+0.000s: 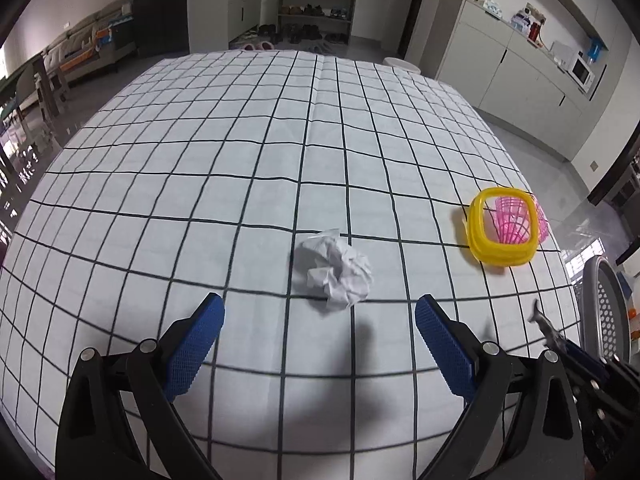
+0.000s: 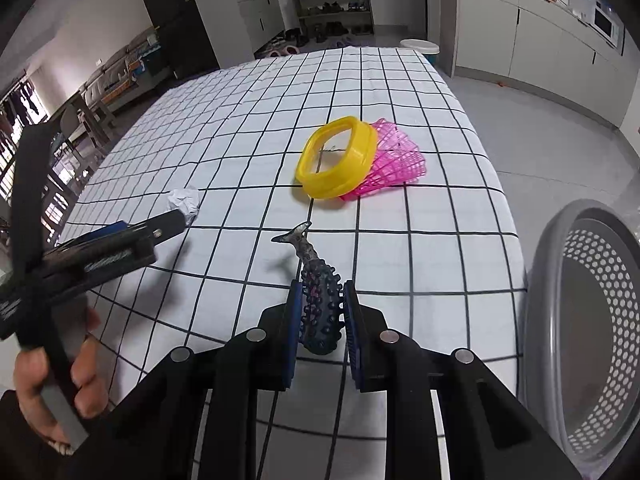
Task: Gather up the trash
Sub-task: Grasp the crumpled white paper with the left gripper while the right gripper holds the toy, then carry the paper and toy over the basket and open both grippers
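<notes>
- Trash sits on the checked tablecloth (image 1: 200,168) in two pieces, a crumpled paper ball and a dark knobbly scrap
- grey perforated basket (image 2: 592,320) stands beside the table's right edge, just off the cloth
- pink mesh bin with a yellow rim (image 2: 340,158) lies tipped on its side on the cloth, near the right edge
- left gripper (image 1: 320,344) hovers with its blue pads spread wide and nothing between them; a hand (image 2: 52,384) grips its handle
- crumpled paper ball (image 1: 336,274) lies on the cloth just ahead of the left gripper's open jaws
- right gripper (image 2: 320,322) is clamped narrow on the dark knobbly scrap (image 2: 318,300), whose thin tip sticks out forward above the cloth
</notes>
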Available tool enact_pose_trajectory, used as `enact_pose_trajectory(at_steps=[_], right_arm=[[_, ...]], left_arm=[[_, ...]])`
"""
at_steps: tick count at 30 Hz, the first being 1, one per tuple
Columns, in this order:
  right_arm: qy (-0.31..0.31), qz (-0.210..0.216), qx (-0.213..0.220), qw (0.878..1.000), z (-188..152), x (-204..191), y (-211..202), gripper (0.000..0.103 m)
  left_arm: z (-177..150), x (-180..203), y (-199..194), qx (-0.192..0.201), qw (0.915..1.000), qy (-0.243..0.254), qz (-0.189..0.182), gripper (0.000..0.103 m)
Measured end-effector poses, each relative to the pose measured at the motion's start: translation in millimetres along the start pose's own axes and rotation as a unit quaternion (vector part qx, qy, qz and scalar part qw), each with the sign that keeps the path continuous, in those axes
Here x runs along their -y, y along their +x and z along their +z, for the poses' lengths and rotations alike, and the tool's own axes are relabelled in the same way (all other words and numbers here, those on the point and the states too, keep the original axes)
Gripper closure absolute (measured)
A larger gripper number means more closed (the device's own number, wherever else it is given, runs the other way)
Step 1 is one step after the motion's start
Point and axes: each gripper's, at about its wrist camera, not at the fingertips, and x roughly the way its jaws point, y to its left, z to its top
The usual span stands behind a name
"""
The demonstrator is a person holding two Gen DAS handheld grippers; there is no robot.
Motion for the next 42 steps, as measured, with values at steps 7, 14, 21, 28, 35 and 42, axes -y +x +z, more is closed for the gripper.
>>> enact_pose_trajectory(at_steps=[7, 14, 21, 28, 35, 42], right_arm=[[0.011, 0.006, 0.005, 1.0, -2.5, 9.9, -7.2, 0.083], [0.023, 0.004, 0.005, 1.0, -9.3, 21.6, -12.4, 0.083], [0.038, 0.004, 0.009, 0.999, -14.5, 36.5, -18.1, 0.083], [0.057, 0.004, 0.023, 0.998, -21.2, 59.0, -35.0, 0.083], [0.085, -0.015, 0.045, 0.995, -33.1, 95.4, -61.0, 0.083], [0.132, -0.065, 0.061, 0.987, -56.7, 156.9, -94.2, 0.083]], left_arm=[[12.0, 2.9, 22.7, -0.013, 0.9998, -0.004, 0.015, 0.02], [14.6, 8.6, 27.4, -0.011, 0.9996, 0.014, 0.021, 0.062], [6.4, 15.4, 7.8, -0.003, 0.9994, 0.028, 0.019, 0.072], [-0.9, 46.0, -37.6, 0.03, 0.9976, 0.062, 0.003, 0.072], [-13.0, 102.5, -70.3, 0.041, 0.9918, 0.11, -0.05, 0.072], [-29.9, 187.6, -74.8, 0.034, 0.9764, 0.181, -0.113, 0.072]])
